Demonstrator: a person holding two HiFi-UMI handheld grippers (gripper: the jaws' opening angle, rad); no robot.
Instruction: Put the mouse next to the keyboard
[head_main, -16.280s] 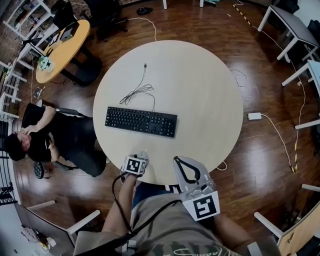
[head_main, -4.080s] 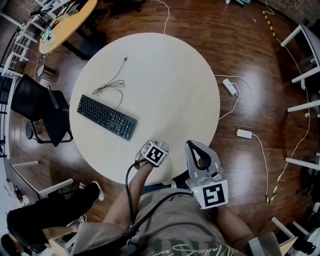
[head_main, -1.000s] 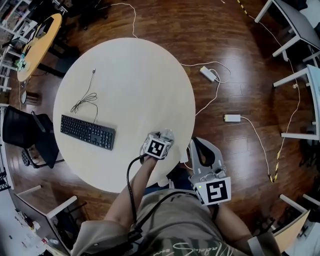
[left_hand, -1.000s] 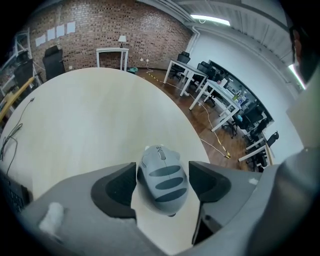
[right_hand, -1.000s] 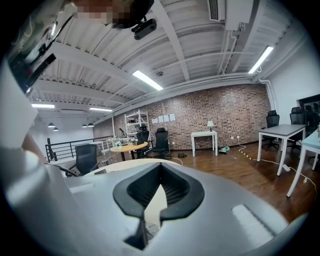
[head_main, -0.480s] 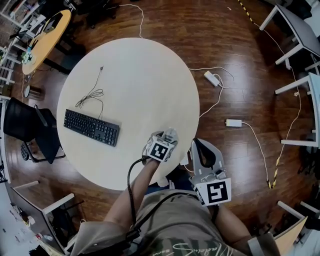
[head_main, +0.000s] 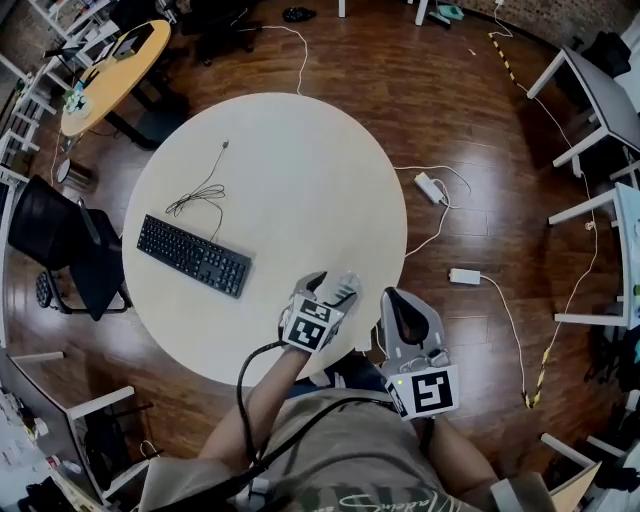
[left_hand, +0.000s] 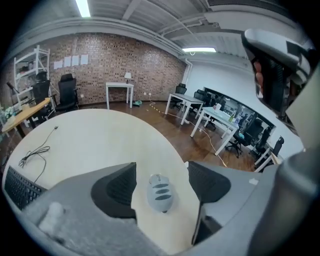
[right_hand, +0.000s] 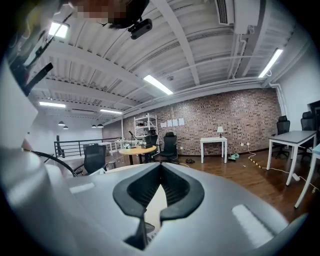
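Bringing my left gripper (left_hand: 161, 172) up, jaws spread astride the mouse (left_hand: 160, 194); right gripper (right_hand: 160, 167) pressed together, empty; grab's next, keyboard (head_main: 194, 256) well apart.

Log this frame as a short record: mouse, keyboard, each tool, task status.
mouse: grey, on the round table near its edge, between the left tool's jaws with gaps on both sides
keyboard: black, on the table's left part in the head view, well apart from the mouse; cable coiled beyond it
left tool: open, straddling the mouse, not gripping
right tool: shut, empty, by the table's edge
task status: mouse not yet beside keyboard
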